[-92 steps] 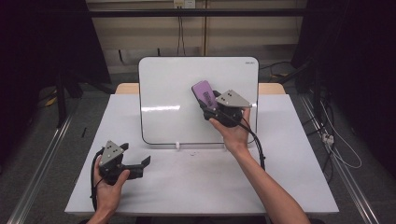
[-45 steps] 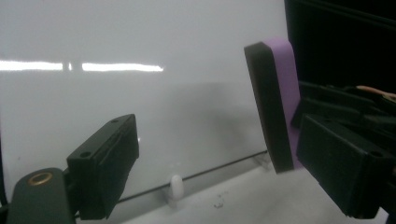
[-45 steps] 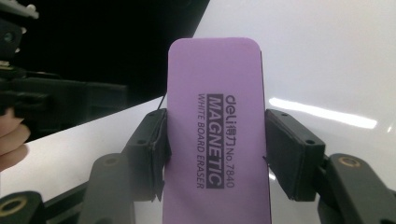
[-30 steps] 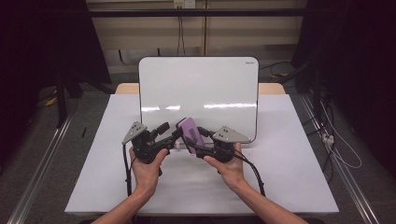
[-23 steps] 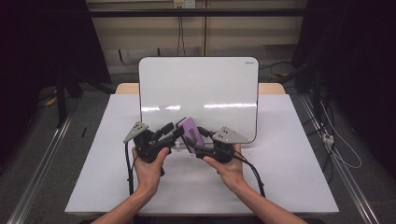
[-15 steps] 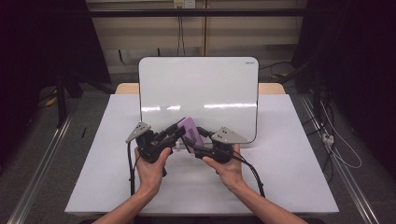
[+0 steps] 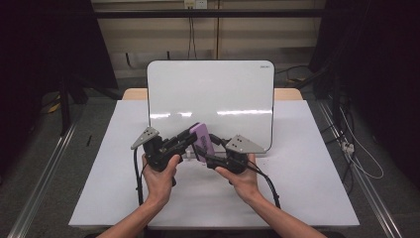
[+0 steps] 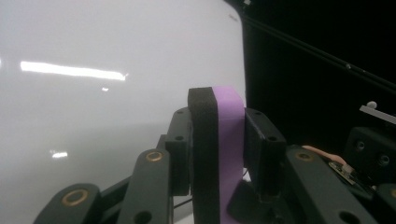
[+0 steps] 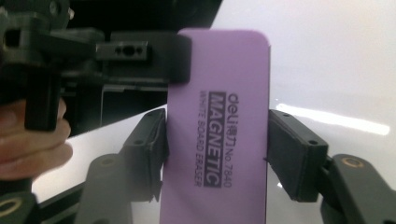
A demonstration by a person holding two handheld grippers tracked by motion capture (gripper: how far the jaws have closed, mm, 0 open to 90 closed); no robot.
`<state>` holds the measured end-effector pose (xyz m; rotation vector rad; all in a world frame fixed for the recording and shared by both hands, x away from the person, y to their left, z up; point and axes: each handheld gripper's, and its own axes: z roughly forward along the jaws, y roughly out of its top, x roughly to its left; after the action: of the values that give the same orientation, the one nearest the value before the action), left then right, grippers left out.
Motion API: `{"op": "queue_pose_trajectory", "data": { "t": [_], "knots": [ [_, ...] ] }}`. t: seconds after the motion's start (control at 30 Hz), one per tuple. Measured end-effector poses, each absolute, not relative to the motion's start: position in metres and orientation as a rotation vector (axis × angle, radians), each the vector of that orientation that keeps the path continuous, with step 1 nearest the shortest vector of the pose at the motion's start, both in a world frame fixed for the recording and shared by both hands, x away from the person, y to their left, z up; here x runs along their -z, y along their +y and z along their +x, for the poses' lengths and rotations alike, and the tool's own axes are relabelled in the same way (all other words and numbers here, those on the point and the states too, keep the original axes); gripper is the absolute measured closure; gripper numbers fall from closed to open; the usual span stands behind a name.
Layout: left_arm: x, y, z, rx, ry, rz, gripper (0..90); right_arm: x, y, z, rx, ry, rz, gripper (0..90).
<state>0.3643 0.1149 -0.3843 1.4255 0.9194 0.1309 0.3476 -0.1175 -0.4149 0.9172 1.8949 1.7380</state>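
While the eraser point(image 7: 200, 142) passes between grippers, both touch it.
Left gripper point(image 7: 184, 141), at 9 o'clock of the eraser, is clamped on its faces above the table point(image 7: 307, 163); right gripper point(image 7: 212, 154), at 3 o'clock, has just been opening, one pad off. Handover nearly complete; right withdrawal remains, whiteboard point(image 7: 213, 94) beyond.

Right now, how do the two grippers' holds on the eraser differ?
The left gripper has just closed across the thickness of the eraser; the right gripper spans its width and has just been opening, grip unclear. Left holds its upper end, right its lower end. Both flank it.
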Motion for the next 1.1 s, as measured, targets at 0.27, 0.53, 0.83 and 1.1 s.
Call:
{"op": "queue_pose_trajectory", "data": {
  "t": [0.27, 0.53, 0.83, 1.1],
  "knots": [
    [0.378, 0.124, 0.366, -0.206, 0.91, 1.447, 66.5, 0.419, -0.117, 0.349, -1.67, 1.971, 0.948, 18.3],
    [0.363, 0.132, 0.367, -0.369, 0.848, 1.517, 66.7, 0.414, -0.131, 0.343, -1.627, 1.972, 0.935, 10.8],
    [0.361, 0.134, 0.367, -0.45, 0.842, 1.619, 67.0, 0.423, -0.165, 0.343, -1.471, 1.946, 1.043, 5.6],
    [0.359, 0.137, 0.364, -0.535, 0.82, 1.717, 67.0, 0.426, -0.197, 0.333, -1.418, 1.933, 1.09, 4.8]
  ]
}}
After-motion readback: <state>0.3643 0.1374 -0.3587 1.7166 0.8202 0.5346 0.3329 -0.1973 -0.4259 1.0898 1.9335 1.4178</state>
